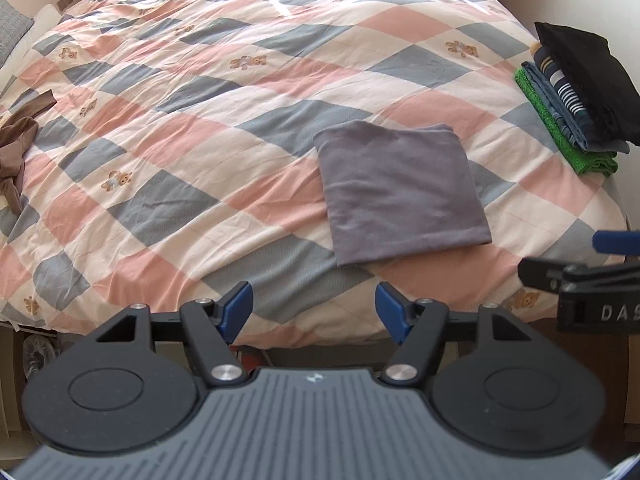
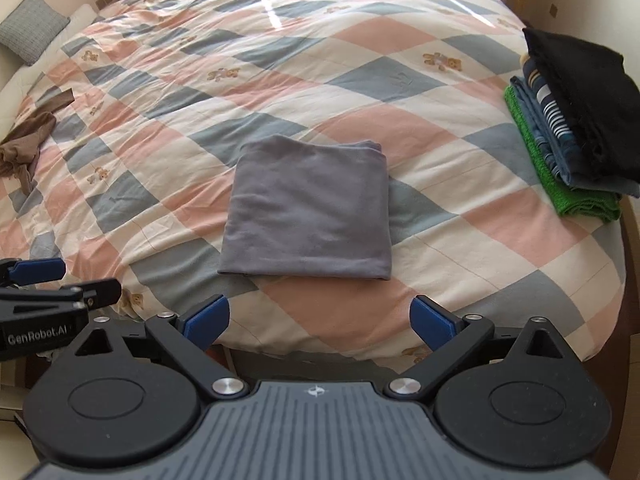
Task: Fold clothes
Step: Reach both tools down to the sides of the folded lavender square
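While both tools hang off the near edge of the bed, nothing is gripped:

left gripper [image 1: 314,314]: jaws spread wide, blue pads empty, held over the near edge of the quilt, short of any cloth.

right gripper [image 2: 320,322]: also spread wide and empty, just beside the left one at about the same height; each shows at the edge of the other's view.

grey garment [image 2: 308,210]: directly ahead of the right gripper, a little to the right of the left one. Lies flat on the quilt as a tidy rectangle, edges roughly aligned, layered fold visible along the far edge. Neither gripper touches it. Reads as folded.

quilt [image 1: 168,128]: pink, grey and cream diamond pattern with small bears, covers the bed; lightly wrinkled.

folded stack [image 2: 572,128]: far right edge of the bed, well apart from the grey garment. Green piece at the bottom, blue and striped pieces above, black piece on top. Judged as finished items.

brown garment [image 1: 16,140]: far left edge of the bed, crumpled and strung out, clearly not folded.

progress: stack done, grey piece apparently done but not yet on the stack, brown piece untouched. Well along, not finished.

left to do, as a judgement: move the grey piece onto the stack, then fetch, spread and fold the brown one.

risk: lifting the grey piece from one edge only could let the layers fall open.
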`<action>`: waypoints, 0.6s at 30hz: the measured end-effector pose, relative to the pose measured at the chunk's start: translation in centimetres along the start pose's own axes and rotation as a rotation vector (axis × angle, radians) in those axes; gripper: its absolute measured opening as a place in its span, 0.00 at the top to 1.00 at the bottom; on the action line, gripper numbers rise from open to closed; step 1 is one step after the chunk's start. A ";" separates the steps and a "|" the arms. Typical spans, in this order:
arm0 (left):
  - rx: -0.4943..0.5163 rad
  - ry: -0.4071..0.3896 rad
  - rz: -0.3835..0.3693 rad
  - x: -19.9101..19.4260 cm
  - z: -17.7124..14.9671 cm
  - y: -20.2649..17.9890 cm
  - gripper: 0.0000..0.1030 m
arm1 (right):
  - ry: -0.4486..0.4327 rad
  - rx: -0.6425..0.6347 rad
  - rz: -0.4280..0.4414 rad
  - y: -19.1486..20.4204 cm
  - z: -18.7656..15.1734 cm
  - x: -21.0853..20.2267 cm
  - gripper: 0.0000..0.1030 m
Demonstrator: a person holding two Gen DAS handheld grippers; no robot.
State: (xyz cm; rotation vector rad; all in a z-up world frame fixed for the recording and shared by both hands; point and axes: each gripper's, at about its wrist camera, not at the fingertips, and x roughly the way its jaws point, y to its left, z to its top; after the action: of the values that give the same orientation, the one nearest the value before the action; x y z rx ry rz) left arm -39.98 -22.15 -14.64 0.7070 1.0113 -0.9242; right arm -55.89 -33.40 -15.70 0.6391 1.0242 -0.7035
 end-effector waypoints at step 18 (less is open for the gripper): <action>0.003 -0.019 -0.007 -1.2 0.6 -0.5 0.32 | 0.001 -0.016 -0.040 0.3 0.4 -0.7 0.02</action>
State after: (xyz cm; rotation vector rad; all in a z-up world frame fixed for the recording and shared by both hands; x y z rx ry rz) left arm -40.46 -22.52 -13.35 0.6963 0.9969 -0.9371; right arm -55.70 -33.31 -14.85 0.6065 1.0446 -0.7300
